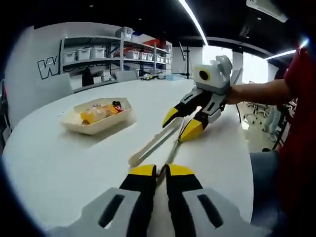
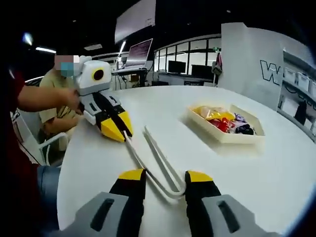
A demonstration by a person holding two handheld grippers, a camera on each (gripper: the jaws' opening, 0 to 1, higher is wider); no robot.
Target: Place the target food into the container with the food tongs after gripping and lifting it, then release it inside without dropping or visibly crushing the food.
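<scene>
Tongs [image 2: 155, 163], pale and slender, lie flat on your smooth white round table [image 2: 256, 182]: two thin arms joined in a U-bend. In the right gripper view that bend sits low in the centre, between your right gripper's [image 2: 165, 177] yellow-tipped jaws, which stand apart on either side of it without clamping. One arm runs up and left to your left gripper [image 2: 120, 134], whose jaws look closed on its tip.

In the left gripper view the tongs [image 1: 157, 144] stretch from centre toward lower left. Your left gripper's [image 1: 160, 170] jaws at the bottom sit nearly together, seemingly pinching one thin arm. Your right gripper [image 1: 185, 123] comes in from the right, jaws spread over the far end.

Your tray [image 1: 101, 124], shallow, cream and rectangular, sits left of centre there, well apart from the tongs, holding wrapped food [image 1: 98, 111] in yellow, red and orange. In the right gripper view the tray [image 2: 224, 133] lies right of centre, with some purple among the food [image 2: 223, 120].
</scene>
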